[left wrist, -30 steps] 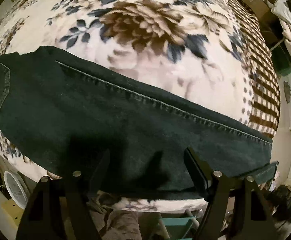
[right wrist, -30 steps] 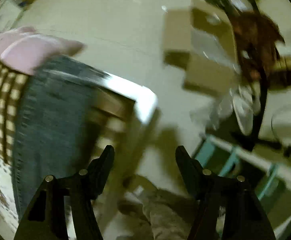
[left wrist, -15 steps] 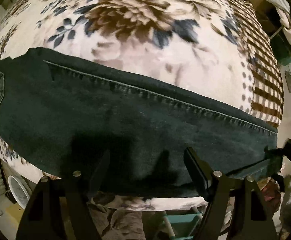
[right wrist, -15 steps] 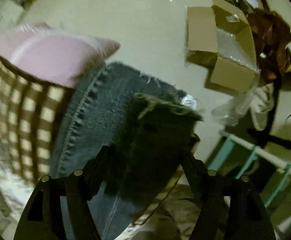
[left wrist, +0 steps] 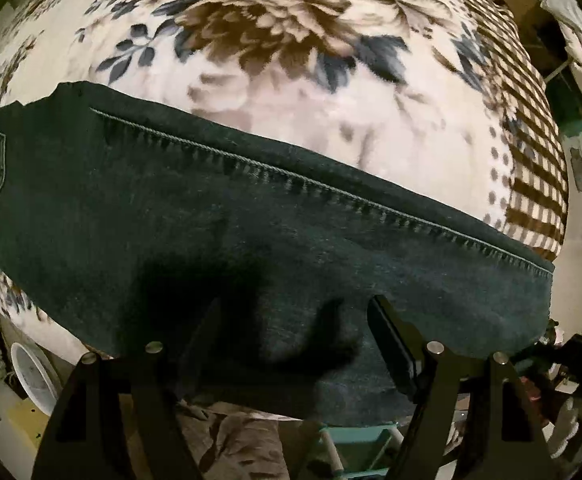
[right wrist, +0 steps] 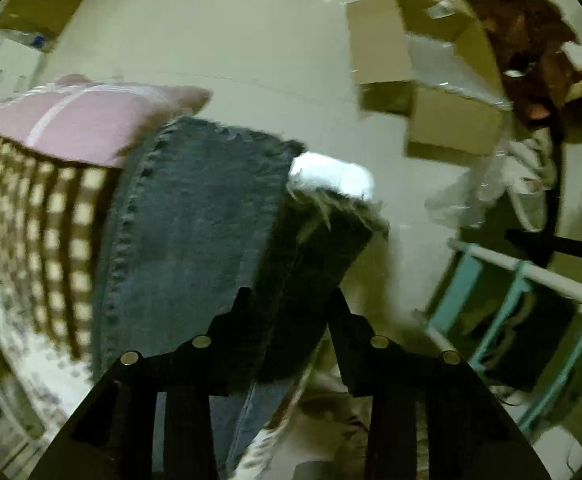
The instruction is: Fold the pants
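Note:
Dark denim pants (left wrist: 227, 216) lie lengthwise across a floral blanket (left wrist: 291, 60) on a bed, with the back pocket at the far left and the leg hems at the right. My left gripper (left wrist: 291, 320) hovers open just above the pants' near edge, holding nothing. In the right wrist view the frayed leg hems (right wrist: 219, 200) hang at the bed's edge, and my right gripper (right wrist: 289, 308) has closed in on the lower hem layer (right wrist: 315, 248), its two fingers pressing the cloth.
A pink pillow (right wrist: 87, 116) lies on the bed's checked border beyond the hems. Open cardboard boxes (right wrist: 423, 72) and a teal rack (right wrist: 511, 304) stand on the floor to the right. A white fan (left wrist: 31, 376) sits on the floor at lower left.
My right gripper has swung onto the leg hems and narrowed around the lower layer. My left gripper has stayed open above the near edge, with the view shifting slightly.

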